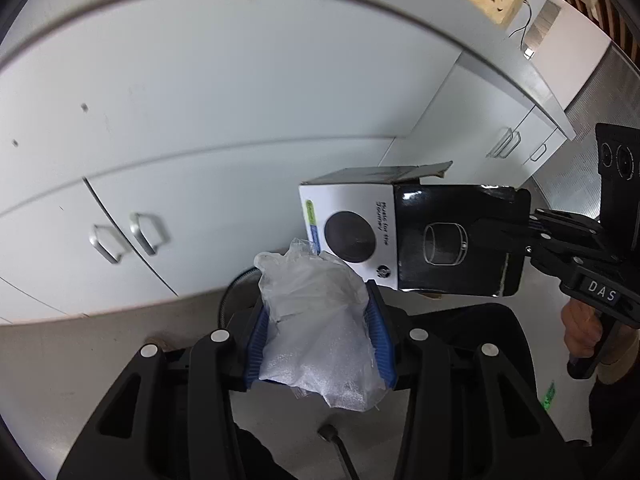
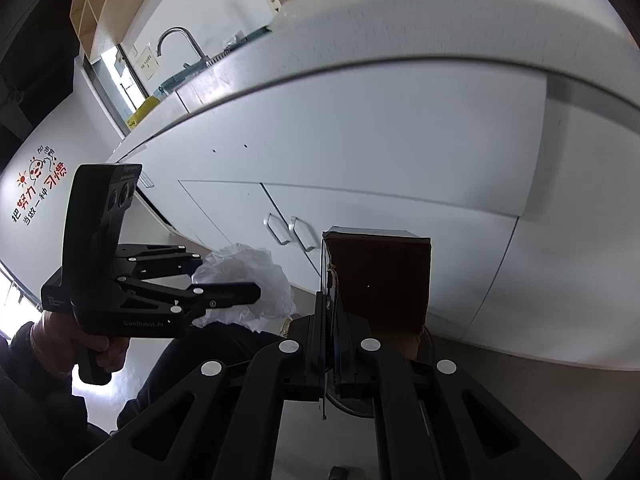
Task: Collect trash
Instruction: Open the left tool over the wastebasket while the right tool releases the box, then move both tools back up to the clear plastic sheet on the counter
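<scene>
My left gripper (image 1: 318, 316) is shut on a crumpled clear plastic wrap (image 1: 320, 320), held between its blue pads in the air in front of white cabinets. The wrap also shows in the right wrist view (image 2: 248, 280), with the left gripper (image 2: 240, 280) around it. My right gripper (image 2: 328, 344) is shut on one wall of an opened black and white speaker box (image 2: 380, 276). In the left wrist view the box (image 1: 408, 236) hangs just right of the wrap, with the right gripper (image 1: 516, 236) clamped on its black side.
White cabinet doors with metal handles (image 1: 128, 236) stand close ahead under a white countertop (image 2: 360, 40). A sink faucet (image 2: 180, 44) and clutter sit on the counter. A dark round rim (image 1: 236, 292) shows below the wrap on the pale floor.
</scene>
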### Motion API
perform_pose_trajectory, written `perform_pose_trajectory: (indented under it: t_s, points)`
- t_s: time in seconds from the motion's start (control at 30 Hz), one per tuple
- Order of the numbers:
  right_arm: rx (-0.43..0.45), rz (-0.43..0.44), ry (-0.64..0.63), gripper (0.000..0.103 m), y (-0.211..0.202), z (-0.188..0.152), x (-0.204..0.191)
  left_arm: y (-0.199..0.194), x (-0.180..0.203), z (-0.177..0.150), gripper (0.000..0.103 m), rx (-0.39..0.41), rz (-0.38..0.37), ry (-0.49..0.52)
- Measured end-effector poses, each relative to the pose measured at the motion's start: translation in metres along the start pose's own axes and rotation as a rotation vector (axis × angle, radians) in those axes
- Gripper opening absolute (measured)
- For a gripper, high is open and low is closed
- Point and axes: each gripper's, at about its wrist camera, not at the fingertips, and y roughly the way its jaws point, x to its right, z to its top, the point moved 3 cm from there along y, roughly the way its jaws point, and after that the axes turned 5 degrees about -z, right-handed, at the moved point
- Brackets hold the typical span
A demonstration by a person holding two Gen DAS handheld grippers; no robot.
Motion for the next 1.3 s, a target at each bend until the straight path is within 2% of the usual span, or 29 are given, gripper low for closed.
perform_pose_trajectory:
  t_s: [0.17,0.23,0.27,0.3,0.33,0.37,0.4,0.5,0.63,0.73,0.83,0.97,1.3]
  points:
    - [-0.05,-0.004,0.02,0.008,0.029,0.002,0.014,0.026,-0.013,-0.004,0.047,-0.061,0.005,-0.005]
    - [-0.06,-0.002,0.016,0.009,0.035,0.004,0.016,0.033,-0.019,-0.005,0.052,-0.077,0.012,-0.01]
    - [-0.061,-0.011,0.007,0.013,0.038,0.005,0.017,0.036,-0.02,-0.005,0.056,-0.083,0.009,-0.009]
    - [-0.058,-0.023,0.007,0.018,0.038,0.008,0.018,0.039,-0.019,-0.005,0.068,-0.091,0.01,0.005]
    - [-0.057,-0.02,0.014,0.038,0.04,0.011,0.02,0.042,-0.017,-0.006,0.083,-0.11,0.025,0.038]
    - [-0.052,-0.004,0.033,0.057,0.04,0.013,0.023,0.043,-0.017,-0.006,0.088,-0.115,0.044,0.06]
    - [-0.043,0.001,0.047,0.062,0.04,0.015,0.025,0.044,-0.015,-0.006,0.091,-0.116,0.057,0.076]
    - [-0.029,-0.004,0.06,0.065,0.04,0.017,0.029,0.045,-0.017,-0.002,0.099,-0.123,0.051,0.07]
    - [0.003,-0.018,0.072,0.075,0.036,0.024,0.038,0.043,-0.022,0.004,0.099,-0.125,0.044,0.07]
    - [0.028,-0.024,0.071,0.087,0.033,0.028,0.039,0.04,-0.024,0.009,0.099,-0.123,0.047,0.07]
    - [0.043,-0.038,0.071,0.092,0.03,0.034,0.04,0.035,-0.022,0.013,0.099,-0.113,0.036,0.063]
    - [0.061,-0.037,0.071,0.093,0.027,0.039,0.039,0.026,-0.017,0.019,0.099,-0.087,0.005,0.061]
    - [0.086,-0.033,0.064,0.093,0.016,0.052,0.035,0.009,-0.01,0.034,0.099,-0.059,-0.012,0.088]
